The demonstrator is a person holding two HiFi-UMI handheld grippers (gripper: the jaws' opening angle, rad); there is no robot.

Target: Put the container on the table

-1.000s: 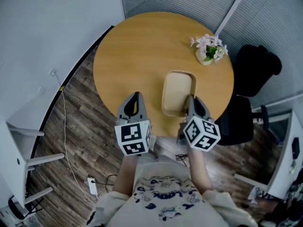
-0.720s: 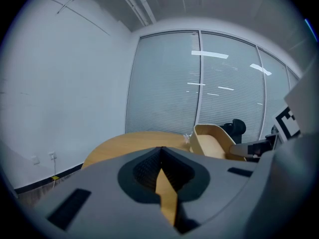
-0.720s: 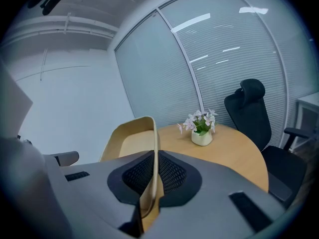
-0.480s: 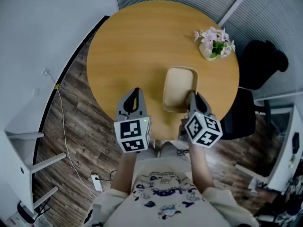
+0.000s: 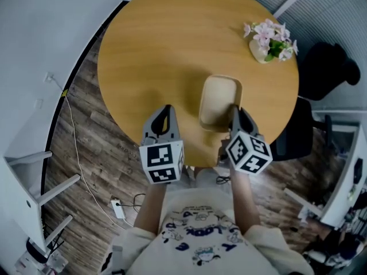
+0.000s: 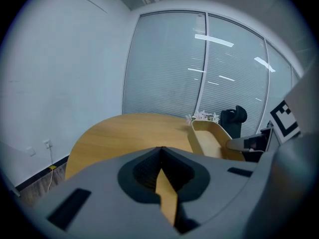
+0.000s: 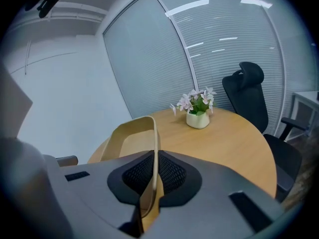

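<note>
Round wooden desk [image 5: 166,56] below; your right tool [image 5: 234,111] pinches the beige oval container [image 5: 221,98] by its rim, left tool [image 5: 165,113] clenched empty; released while perhaps airborne, it tips.

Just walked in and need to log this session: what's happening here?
A person stands at a round wooden table, a gripper in each hand. The right gripper is shut on the near rim of a tan container over the table's near part; whether it rests on the wood is unclear. The left gripper, shut and empty, hangs beside it. A flower pot stands farther back.
</note>
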